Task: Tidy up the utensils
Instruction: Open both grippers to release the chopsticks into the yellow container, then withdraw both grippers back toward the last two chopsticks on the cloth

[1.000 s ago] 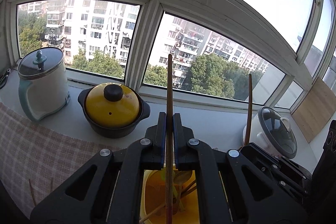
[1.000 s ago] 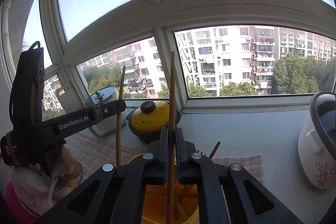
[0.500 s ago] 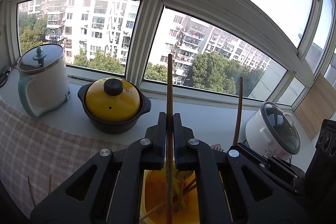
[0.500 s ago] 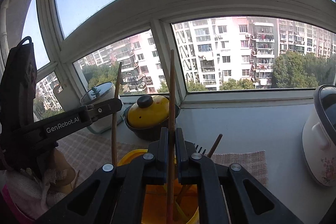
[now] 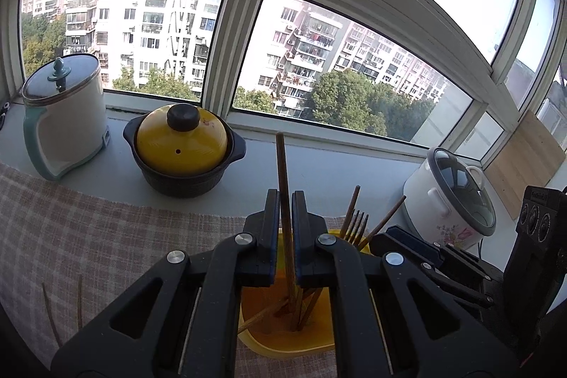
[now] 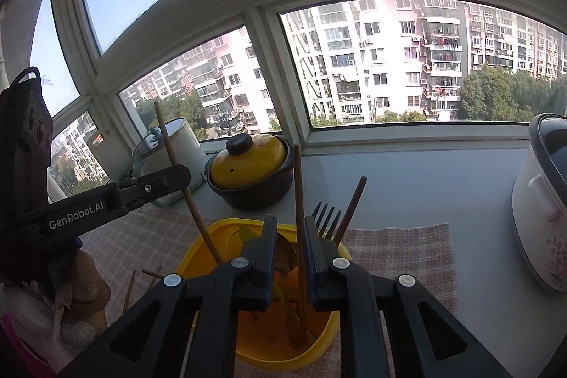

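Hovering above the yellow holder [image 6: 255,348], both hand-held grippers seemingly stand parted around upright chopsticks.

A black casserole pot with a yellow lid [image 5: 184,151] sits on the pale windowsill [image 5: 319,172], below the window's centre post. To its left, near it, stands a white and teal electric kettle [image 5: 63,119] with a glass lid. At the far right is a white rice cooker with a floral print [image 5: 450,197]. A checked cloth [image 5: 88,236] covers the desk. Apartment blocks and trees fill the window [image 5: 354,66].
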`<act>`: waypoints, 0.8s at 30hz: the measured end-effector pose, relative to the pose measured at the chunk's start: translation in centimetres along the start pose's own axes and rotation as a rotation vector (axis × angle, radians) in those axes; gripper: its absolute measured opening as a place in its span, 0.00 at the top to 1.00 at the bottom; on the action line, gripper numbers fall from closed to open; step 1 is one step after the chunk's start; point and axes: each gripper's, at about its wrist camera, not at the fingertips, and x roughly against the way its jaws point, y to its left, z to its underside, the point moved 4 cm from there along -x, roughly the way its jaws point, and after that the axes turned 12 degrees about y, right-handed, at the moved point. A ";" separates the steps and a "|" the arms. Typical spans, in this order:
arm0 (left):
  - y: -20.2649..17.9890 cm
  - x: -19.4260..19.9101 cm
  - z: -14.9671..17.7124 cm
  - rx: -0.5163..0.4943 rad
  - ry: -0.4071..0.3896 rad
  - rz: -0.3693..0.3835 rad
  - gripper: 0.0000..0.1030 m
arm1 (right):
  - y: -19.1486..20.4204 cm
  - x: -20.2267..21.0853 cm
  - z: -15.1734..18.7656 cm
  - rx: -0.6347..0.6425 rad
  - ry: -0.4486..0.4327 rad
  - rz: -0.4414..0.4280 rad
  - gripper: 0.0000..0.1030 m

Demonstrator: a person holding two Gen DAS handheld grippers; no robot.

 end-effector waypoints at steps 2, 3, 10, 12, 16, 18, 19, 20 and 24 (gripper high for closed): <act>0.0 0.3 0.2 0.000 0.002 -0.002 0.95 | 0.3 0.4 0.2 0.008 -0.002 0.009 0.68; 0.1 0.5 0.4 0.002 0.001 -0.001 0.91 | 0.4 0.5 0.4 0.012 -0.002 0.016 0.68; 0.7 1.8 1.4 0.008 0.002 0.003 0.87 | 0.5 1.5 1.7 -0.001 0.006 0.027 0.58; 0.9 2.2 1.8 0.004 0.005 0.000 0.87 | 0.6 1.8 2.0 -0.007 0.008 0.031 0.56; 1.7 3.1 2.7 0.005 0.010 -0.007 0.87 | 1.1 2.2 2.6 -0.018 0.015 0.037 0.49; 2.4 3.5 3.1 0.004 0.014 -0.013 0.87 | 1.4 2.4 3.1 -0.028 0.013 0.037 0.45; 2.8 3.7 3.3 0.002 0.019 -0.016 0.86 | 1.5 2.5 3.3 -0.032 0.013 0.036 0.43; 3.2 3.9 3.6 0.002 0.023 -0.018 0.84 | 1.6 2.6 3.4 -0.035 0.014 0.035 0.41; 5.3 4.8 4.7 0.010 0.023 -0.036 0.65 | 2.8 2.7 4.1 -0.032 0.015 0.038 0.29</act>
